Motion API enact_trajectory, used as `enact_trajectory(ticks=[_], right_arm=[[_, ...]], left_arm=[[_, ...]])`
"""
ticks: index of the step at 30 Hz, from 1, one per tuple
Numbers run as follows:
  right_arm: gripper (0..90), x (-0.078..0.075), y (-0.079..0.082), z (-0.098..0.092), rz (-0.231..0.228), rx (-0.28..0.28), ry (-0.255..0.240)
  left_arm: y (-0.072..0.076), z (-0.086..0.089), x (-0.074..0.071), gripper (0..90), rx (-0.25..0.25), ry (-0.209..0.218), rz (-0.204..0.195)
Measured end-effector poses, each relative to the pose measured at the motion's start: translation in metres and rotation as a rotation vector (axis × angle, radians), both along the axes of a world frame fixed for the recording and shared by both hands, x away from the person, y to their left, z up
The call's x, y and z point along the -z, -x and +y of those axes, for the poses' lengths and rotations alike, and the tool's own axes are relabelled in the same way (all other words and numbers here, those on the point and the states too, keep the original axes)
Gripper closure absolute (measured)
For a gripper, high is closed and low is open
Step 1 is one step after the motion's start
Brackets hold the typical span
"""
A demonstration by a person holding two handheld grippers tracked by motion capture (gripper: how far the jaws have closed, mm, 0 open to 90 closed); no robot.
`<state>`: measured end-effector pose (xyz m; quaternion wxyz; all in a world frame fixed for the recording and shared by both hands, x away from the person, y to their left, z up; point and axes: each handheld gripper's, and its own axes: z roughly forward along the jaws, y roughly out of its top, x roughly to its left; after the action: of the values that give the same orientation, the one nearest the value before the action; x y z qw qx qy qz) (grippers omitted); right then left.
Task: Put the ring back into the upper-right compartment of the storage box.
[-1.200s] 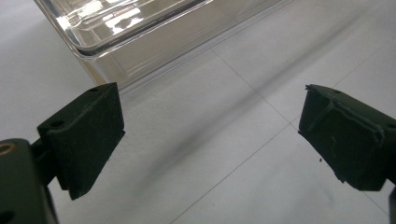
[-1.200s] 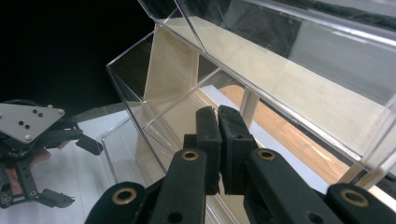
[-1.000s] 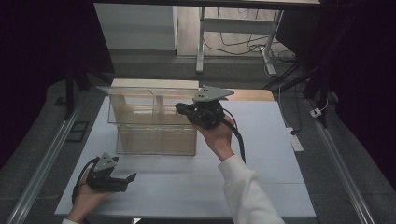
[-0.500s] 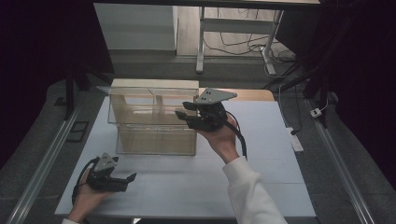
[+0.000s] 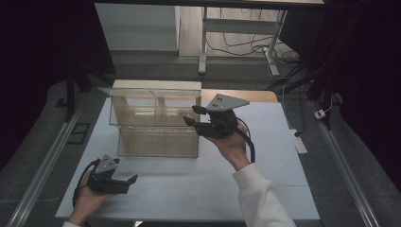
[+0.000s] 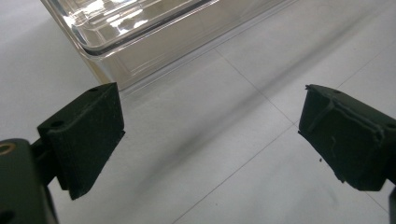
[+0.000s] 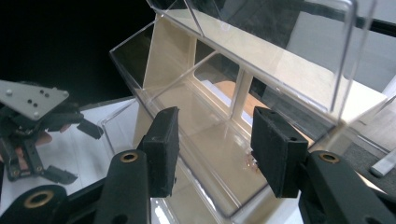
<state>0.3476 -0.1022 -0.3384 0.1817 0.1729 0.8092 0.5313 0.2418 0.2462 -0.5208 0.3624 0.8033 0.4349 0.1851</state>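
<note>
A clear plastic box point(image 5: 156, 142) with two stepped compartments and a beige frame behind it stands on the white table point(image 5: 274, 189), left of centre. My right gripper point(image 5: 190, 115) hovers at the box's right end with its jaws pointing left. Those jaws have just been opening and nothing is between them. In the right gripper view my right gripper point(image 7: 212, 135) looks down into the box point(image 7: 205, 126), where a small pinkish object point(image 7: 252, 163) lies on the floor. My left gripper point(image 5: 130, 184) rests near the table's front left, open and empty point(image 6: 210, 112), facing the box point(image 6: 140, 37).
Grey floor with metal rails point(image 5: 42, 165) runs along both sides of the table. Behind it stand desk legs point(image 5: 203, 42) and loose cables point(image 5: 246, 42). A white power strip point(image 5: 300, 144) lies off the table's right edge.
The right gripper's jaws went from shut to open while staying at the box's right end. The left gripper has not moved.
</note>
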Motion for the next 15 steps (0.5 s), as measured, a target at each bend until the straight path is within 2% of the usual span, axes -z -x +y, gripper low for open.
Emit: enact_trajectory(ticks=[6,10,15], right_arm=[[48.8,0.006,0.006,-0.017,0.005,0.015,-0.006],[47.3,0.011,0.012,-0.03,-0.001,0.035,0.007],[45.3,0.018,0.019,-0.052,0.005,0.065,-0.004]], left_arm=[[0.0,0.001,0.0,6.7,-0.003,0.006,0.001],[0.0,0.0,0.0,6.7,-0.001,0.008,-0.002],[0.0,-0.001,0.001,6.7,0.006,0.009,-0.001]])
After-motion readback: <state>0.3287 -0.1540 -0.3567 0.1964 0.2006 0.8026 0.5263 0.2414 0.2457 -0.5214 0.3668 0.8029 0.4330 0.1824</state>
